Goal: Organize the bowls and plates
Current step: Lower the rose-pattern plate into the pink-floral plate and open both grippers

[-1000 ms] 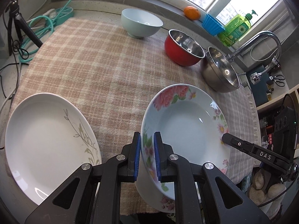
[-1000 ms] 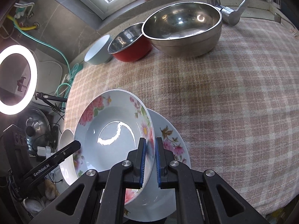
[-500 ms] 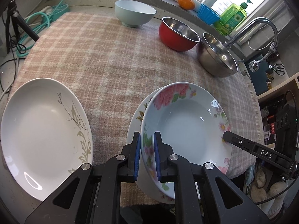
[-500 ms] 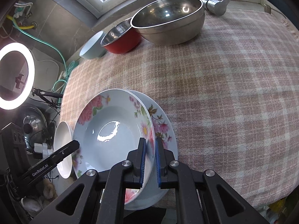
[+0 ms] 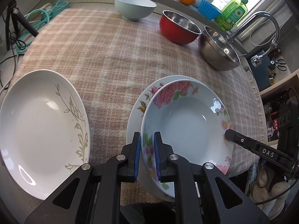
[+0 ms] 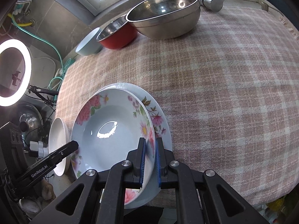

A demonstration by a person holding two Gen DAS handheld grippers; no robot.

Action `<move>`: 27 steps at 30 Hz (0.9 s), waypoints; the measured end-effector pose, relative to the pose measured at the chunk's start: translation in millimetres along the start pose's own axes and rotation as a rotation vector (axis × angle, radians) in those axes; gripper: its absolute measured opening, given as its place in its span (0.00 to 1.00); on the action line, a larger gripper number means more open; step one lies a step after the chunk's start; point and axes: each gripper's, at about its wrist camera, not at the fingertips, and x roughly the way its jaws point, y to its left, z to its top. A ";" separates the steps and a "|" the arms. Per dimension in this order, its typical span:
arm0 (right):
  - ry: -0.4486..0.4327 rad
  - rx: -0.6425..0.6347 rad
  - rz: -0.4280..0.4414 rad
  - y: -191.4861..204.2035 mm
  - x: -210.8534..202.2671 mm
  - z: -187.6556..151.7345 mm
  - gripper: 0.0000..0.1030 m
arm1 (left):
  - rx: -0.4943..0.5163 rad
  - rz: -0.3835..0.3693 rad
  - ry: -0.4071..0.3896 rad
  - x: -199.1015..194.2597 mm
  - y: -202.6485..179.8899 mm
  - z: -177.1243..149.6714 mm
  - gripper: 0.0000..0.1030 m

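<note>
Both tongs, left [image 5: 146,155] and right [image 6: 150,161], are clamping the rose plate [image 5: 188,123] rims; keep lowering it level, centred over the flowered plate [image 5: 149,93] underneath.

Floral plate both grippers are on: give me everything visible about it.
The deep floral plate looks like glazed ceramic: pale blue-white well with glare spots, wide rim printed with pink roses, daisies and green leaves. The left gripper and right gripper are each shut on opposite sides of its rim. It sits over a flatter floral plate on the checked cloth, offset; contact between them cannot be told.
</note>
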 end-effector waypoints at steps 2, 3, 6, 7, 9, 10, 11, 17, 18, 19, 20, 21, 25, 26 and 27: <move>-0.004 -0.008 -0.008 1.0 1.0 -0.3 0.09 | 0.003 0.005 -0.006 -0.6 0.0 -0.4 0.12; -0.006 -0.012 -0.012 2.1 1.4 -0.5 0.09 | 0.005 0.009 -0.009 -0.9 -0.1 -0.4 0.12; -0.009 -0.015 -0.013 3.7 2.1 -1.0 0.09 | 0.003 0.012 -0.014 -1.3 0.6 0.4 0.12; -0.009 -0.015 -0.013 4.2 2.6 -1.0 0.09 | 0.005 0.013 -0.015 -1.4 0.7 0.6 0.12; -0.011 -0.016 -0.013 4.2 2.9 -0.6 0.09 | 0.011 0.018 -0.018 -0.8 0.0 0.9 0.12; -0.012 -0.016 -0.014 4.8 2.8 -1.2 0.09 | 0.014 0.019 -0.018 -0.7 -0.4 1.0 0.12; -0.012 -0.015 -0.014 4.7 2.7 -0.7 0.09 | 0.018 0.021 -0.018 -0.4 -1.2 0.9 0.12; -0.012 -0.005 -0.013 4.0 1.9 -0.5 0.12 | 0.048 0.026 -0.013 0.1 -5.5 1.0 0.12; -0.013 -0.006 -0.016 4.4 1.8 -0.2 0.12 | 0.051 0.025 -0.012 0.1 -5.9 0.9 0.14; -0.014 -0.006 -0.019 4.9 1.8 0.1 0.12 | 0.053 0.022 -0.010 -0.1 -6.1 0.8 0.15; -0.014 -0.007 -0.021 5.0 1.6 0.0 0.12 | 0.056 0.021 -0.010 -0.5 -6.3 0.8 0.15; -0.014 -0.009 -0.024 5.3 1.6 0.1 0.12 | 0.056 0.019 -0.011 -1.2 -6.1 0.8 0.15; -0.023 -0.020 -0.041 5.1 -2.3 -0.3 0.14 | 0.060 0.013 -0.015 -3.5 -5.8 1.5 0.15; -0.023 -0.019 -0.041 4.2 -3.7 -0.5 0.16 | 0.059 0.010 -0.014 -3.9 -5.2 1.7 0.15; -0.026 -0.015 -0.043 3.3 -5.5 -0.3 0.18 | 0.055 0.006 -0.015 -4.6 -4.3 1.8 0.15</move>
